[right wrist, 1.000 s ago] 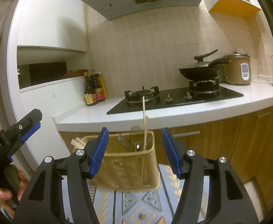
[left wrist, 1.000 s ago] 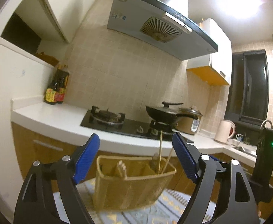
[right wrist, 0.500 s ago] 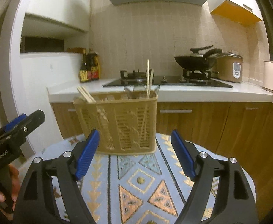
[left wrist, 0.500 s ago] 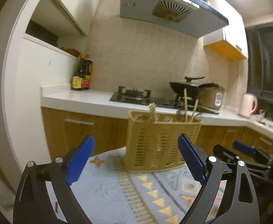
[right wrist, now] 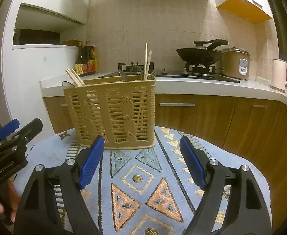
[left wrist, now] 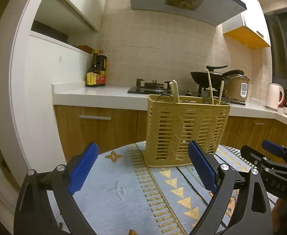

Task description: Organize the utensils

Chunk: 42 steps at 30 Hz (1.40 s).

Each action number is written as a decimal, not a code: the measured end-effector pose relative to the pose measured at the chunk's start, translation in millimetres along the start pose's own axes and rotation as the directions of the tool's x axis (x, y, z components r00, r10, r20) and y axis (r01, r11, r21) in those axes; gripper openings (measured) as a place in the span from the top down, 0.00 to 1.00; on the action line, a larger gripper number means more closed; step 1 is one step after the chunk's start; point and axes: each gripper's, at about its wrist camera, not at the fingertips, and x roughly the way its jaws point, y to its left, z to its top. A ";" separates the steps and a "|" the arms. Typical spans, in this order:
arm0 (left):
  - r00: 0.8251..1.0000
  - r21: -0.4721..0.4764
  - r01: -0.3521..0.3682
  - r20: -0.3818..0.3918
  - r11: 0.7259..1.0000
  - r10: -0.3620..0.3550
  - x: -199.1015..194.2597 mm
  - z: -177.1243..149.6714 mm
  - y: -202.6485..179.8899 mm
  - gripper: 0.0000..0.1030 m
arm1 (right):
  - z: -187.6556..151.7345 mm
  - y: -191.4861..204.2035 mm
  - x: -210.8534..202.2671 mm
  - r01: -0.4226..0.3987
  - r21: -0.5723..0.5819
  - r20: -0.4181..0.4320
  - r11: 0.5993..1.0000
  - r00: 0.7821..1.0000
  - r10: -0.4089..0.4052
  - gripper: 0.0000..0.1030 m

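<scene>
Utensil basket [right wrist: 112,111] upright on the patterned cloth [right wrist: 143,176] — chopsticks [right wrist: 147,60] standing inside.
Left gripper [left wrist: 141,168] and right gripper [right wrist: 141,162] gape wide, empty — basket at twelve o'clock, apart.

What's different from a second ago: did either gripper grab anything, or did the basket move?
Both open grippers, left gripper and right gripper, drew back and tilted down, so the tan slotted plastic utensil basket now sits farther from them on the patterned blue tablecloth. Nothing was gripped or released. The basket stayed put, wooden chopsticks unchanged inside.
</scene>
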 end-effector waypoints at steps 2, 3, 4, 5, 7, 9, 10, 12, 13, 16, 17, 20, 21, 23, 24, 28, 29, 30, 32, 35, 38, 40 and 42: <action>1.000 0.006 -0.001 0.003 1.000 0.001 -0.2 0.2 -1.1 0.13 | -0.1 -1.2 -2.5 0.000 0.005 0.008 1.000 1.000 0.000 0.27; 1.000 0.012 -0.003 0.006 1.000 0.003 -0.5 0.1 -2.0 0.12 | -0.1 -1.3 -2.8 0.000 0.005 0.010 1.000 1.000 0.000 0.27; 1.000 0.020 -0.003 0.007 1.000 0.003 -0.6 0.0 -3.5 0.11 | -0.3 -1.2 -2.8 0.002 0.003 0.010 1.000 1.000 -0.002 0.27; 1.000 0.030 -0.005 0.008 1.000 0.005 -0.5 0.0 -5.3 0.10 | -0.2 -0.7 -2.5 0.000 -0.001 0.010 1.000 1.000 0.000 0.27; 1.000 0.044 -0.011 0.011 0.999 0.011 -1.2 -0.6 -8.8 0.08 | -0.5 0.8 -3.2 -0.005 -0.005 0.012 1.000 1.000 0.006 0.26; 1.000 0.052 -0.013 0.013 0.999 0.012 -1.5 -0.4 -10.8 0.08 | -1.0 2.3 -4.3 -0.008 -0.011 0.016 1.000 1.000 0.008 0.23; 1.000 0.053 -0.013 0.013 0.999 0.012 -1.8 -0.6 -11.1 0.08 | -1.2 3.1 -4.8 -0.009 -0.013 0.019 1.000 1.000 0.009 0.22; 1.000 0.053 -0.015 0.010 0.998 0.015 -2.1 -1.2 -11.7 0.08 | -1.3 4.5 -6.0 -0.009 -0.019 0.025 1.000 1.000 0.010 0.21; 1.000 0.051 -0.015 0.008 0.999 0.014 -2.1 -1.4 -11.6 0.08 | -1.5 5.3 -5.9 -0.009 -0.022 0.024 1.000 1.000 0.010 0.21; 1.000 0.049 -0.014 0.008 0.999 0.013 -3.0 -1.7 -11.1 0.08 | -1.7 6.3 -6.2 -0.011 -0.025 0.024 1.000 1.000 0.012 0.21; 1.000 0.049 -0.014 0.008 0.999 0.014 -2.7 -1.5 -11.2 0.08 | -1.6 6.7 -6.3 -0.010 -0.025 0.024 1.000 1.000 0.011 0.20; 1.000 0.053 -0.011 0.007 0.999 0.011 -2.8 -1.5 -12.3 0.08 | -1.7 6.7 -6.0 -0.011 -0.024 0.022 1.000 1.000 0.012 0.19; 1.000 0.053 -0.010 0.008 0.999 0.010 -2.0 -1.5 -12.0 0.08 | -1.6 6.7 -6.2 -0.011 -0.024 0.023 1.000 1.000 0.011 0.19; 1.000 0.055 -0.008 0.009 0.998 0.007 -2.0 -1.8 -12.2 0.08 | -1.9 6.8 -5.5 -0.010 -0.024 0.023 1.000 1.000 0.010 0.19; 1.000 0.056 -0.007 0.008 0.998 0.006 -2.1 -2.0 -12.7 0.08 | -1.9 6.7 -5.7 -0.010 -0.024 0.023 1.000 1.000 0.011 0.18; 1.000 0.055 -0.006 0.007 0.998 0.006 -0.5 -1.9 -11.7 0.08 | -1.8 6.8 -6.0 -0.010 -0.025 0.025 1.000 1.000 0.011 0.17; 1.000 0.055 -0.007 0.007 0.998 0.006 -0.6 -1.9 -11.9 0.08 | -1.8 6.7 -6.1 -0.011 -0.025 0.027 1.000 1.000 0.012 0.17; 1.000 0.055 -0.007 0.009 0.998 0.006 -1.0 -1.9 -11.7 0.08 | -1.6 6.8 -6.2 -0.011 -0.025 0.028 1.000 1.000 0.012 0.17; 1.000 0.057 -0.006 0.009 0.998 0.006 -0.8 -1.9 -11.8 0.08 | -1.3 6.8 -5.9 -0.012 -0.024 0.029 1.000 0.999 0.013 0.17; 1.000 0.057 -0.006 0.008 0.998 0.005 -0.8 -2.1 -12.0 0.08 | -1.2 6.9 -5.8 -0.011 -0.024 0.030 1.000 0.999 0.012 0.17; 1.000 0.057 -0.006 0.008 0.998 0.006 -0.8 -2.1 -12.1 0.08 | -0.8 6.7 -5.4 -0.012 -0.022 0.030 1.000 0.999 0.012 0.17; 1.000 0.057 -0.007 0.007 0.998 0.007 -0.9 -2.1 -12.2 0.08 | -0.9 6.5 -5.6 -0.013 -0.023 0.030 1.000 0.999 0.013 0.17; 1.000 0.057 -0.006 0.007 0.998 0.006 -0.4 -2.5 -12.8 0.08 | -0.8 6.8 -5.2 -0.012 -0.023 0.030 1.000 0.999 0.013 0.17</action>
